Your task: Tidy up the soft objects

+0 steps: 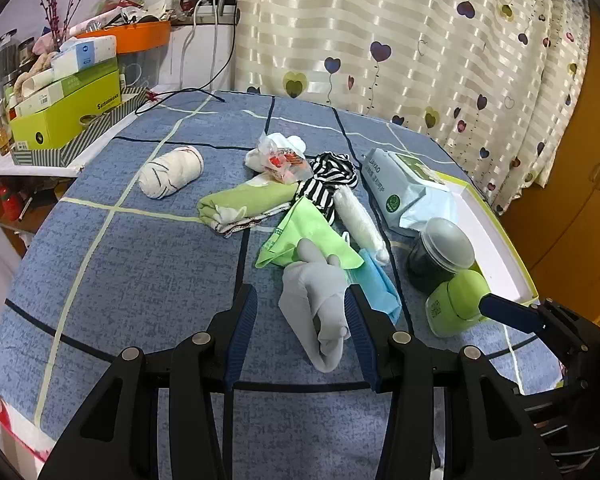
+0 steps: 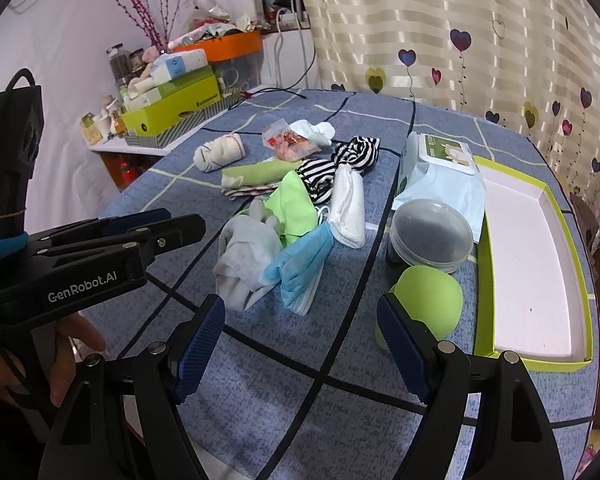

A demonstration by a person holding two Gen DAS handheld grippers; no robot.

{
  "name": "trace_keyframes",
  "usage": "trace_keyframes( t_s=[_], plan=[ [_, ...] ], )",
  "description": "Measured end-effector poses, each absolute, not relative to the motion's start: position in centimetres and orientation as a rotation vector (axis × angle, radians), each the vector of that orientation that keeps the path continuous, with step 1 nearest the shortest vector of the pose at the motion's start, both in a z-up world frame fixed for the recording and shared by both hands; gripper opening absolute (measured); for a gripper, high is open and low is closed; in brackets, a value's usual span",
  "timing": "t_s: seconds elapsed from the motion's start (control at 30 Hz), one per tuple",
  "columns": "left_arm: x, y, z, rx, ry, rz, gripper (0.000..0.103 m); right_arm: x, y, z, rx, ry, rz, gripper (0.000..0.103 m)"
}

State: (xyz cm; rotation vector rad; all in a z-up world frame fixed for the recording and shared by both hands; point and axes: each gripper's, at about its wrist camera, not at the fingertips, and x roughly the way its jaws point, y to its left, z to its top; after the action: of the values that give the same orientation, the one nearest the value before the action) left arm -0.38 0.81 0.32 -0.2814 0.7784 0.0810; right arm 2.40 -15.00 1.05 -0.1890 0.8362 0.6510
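Observation:
A crumpled grey sock [image 1: 316, 304] [image 2: 248, 256] lies on the blue checked cloth between the fingers of my left gripper [image 1: 300, 296] [image 2: 180, 220]. That gripper is open: the right finger touches the sock and the left finger stands clear. Beside the sock are a blue face mask [image 1: 376, 284] [image 2: 300, 268], a green mask [image 1: 312, 236], a white pad [image 1: 360, 220], a striped cloth [image 1: 332, 180], a folded green cloth [image 1: 248, 200] and a rolled white sock [image 1: 172, 172]. My right gripper [image 2: 300, 304] is open just short of the blue mask, holding nothing.
A white tray with a green rim [image 2: 532, 256] sits at the right. Next to it are a wipes pack [image 2: 440, 172], a dark lidded jar [image 2: 432, 236] and a green round container [image 2: 428, 300], which is by my right finger. Boxes [image 1: 68, 108] crowd the far-left shelf. A curtain hangs behind.

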Motion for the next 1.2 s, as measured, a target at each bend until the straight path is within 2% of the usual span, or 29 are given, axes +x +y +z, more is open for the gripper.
trace_keyframes(
  t_s=[1.2],
  plan=[
    [-0.2, 1.5, -0.9, -0.3, 0.784, 0.099, 0.047, 2.8, -14.4, 0.6, -0.195, 0.833, 0.672, 0.079]
  ],
)
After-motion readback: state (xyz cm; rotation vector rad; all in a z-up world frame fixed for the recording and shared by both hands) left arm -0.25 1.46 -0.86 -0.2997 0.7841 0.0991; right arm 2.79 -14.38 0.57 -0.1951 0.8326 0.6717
